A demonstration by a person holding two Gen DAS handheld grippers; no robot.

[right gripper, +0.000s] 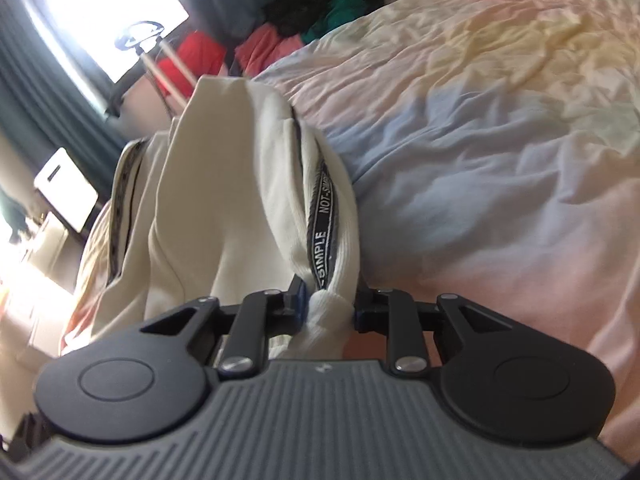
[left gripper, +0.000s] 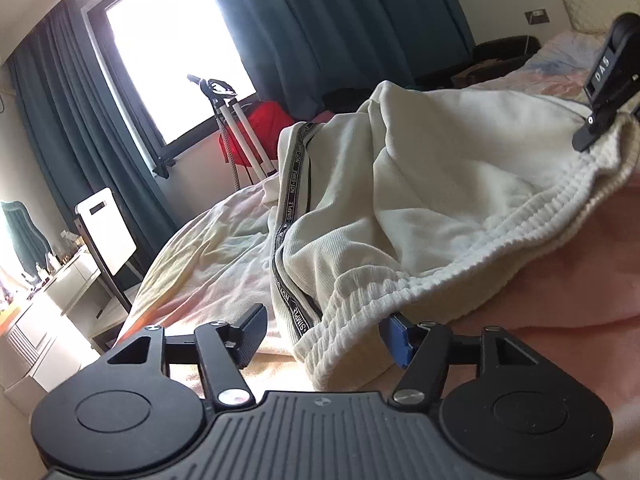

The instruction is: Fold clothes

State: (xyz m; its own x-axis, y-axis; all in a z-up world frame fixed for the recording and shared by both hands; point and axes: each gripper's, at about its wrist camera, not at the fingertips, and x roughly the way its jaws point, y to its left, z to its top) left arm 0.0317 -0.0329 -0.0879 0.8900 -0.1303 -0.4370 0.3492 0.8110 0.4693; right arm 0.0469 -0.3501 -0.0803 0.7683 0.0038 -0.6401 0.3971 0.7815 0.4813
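Two grippers: right [right gripper: 328, 312] jaws pinching the cream trousers [right gripper: 224, 216], left [left gripper: 324, 336] jaws spread.

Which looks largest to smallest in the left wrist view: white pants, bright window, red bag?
1. white pants, nearest the camera, which inflates them
2. bright window
3. red bag, partly hidden behind the pants, so its full size is unsure

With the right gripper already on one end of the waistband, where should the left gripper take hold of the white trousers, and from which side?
Grip the ribbed waistband at its near corner beside the lettered side stripe. That corner already lies between the open fingers of the left gripper, so come straight forward, low along the bed. The elastic band is thick, bunched and slightly lifted, giving a firm edge opposite the right gripper.
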